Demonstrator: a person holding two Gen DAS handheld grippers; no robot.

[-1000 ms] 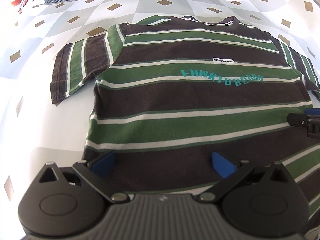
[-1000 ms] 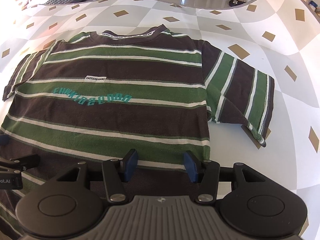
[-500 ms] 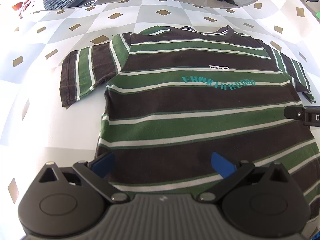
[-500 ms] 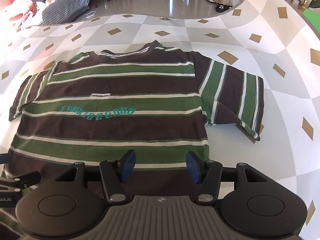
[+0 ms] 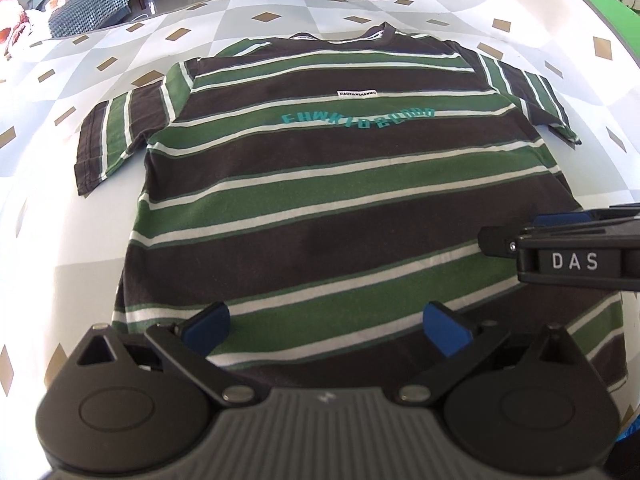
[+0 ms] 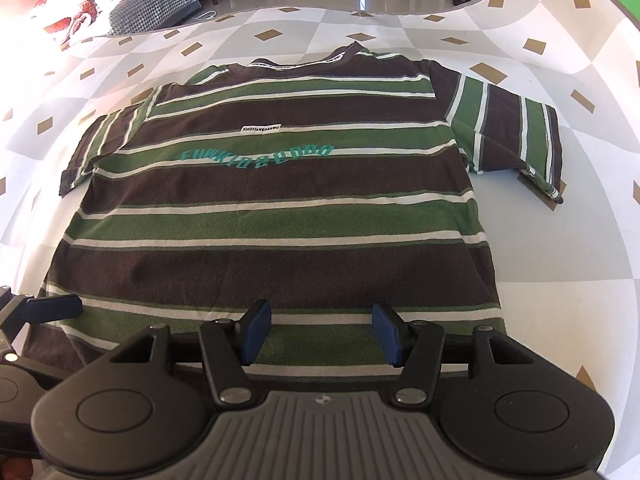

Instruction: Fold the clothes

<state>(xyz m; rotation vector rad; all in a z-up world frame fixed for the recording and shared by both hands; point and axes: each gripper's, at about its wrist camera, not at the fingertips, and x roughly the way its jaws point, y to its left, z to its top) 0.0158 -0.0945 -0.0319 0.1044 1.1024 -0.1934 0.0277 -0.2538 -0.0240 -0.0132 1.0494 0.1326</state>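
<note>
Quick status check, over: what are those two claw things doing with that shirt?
Left tool open, right tool open, both above hem. Striped T-shirt flat, unfolded, on checked cloth. Nothing in the way.

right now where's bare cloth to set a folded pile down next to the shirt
Bare tablecloth lies right of the striped t-shirt, below its right sleeve; more left of the body under the left sleeve, and beyond the collar. The near hem is crowded: left hand-held gripper and right hand-held gripper both hover there, open.
</note>
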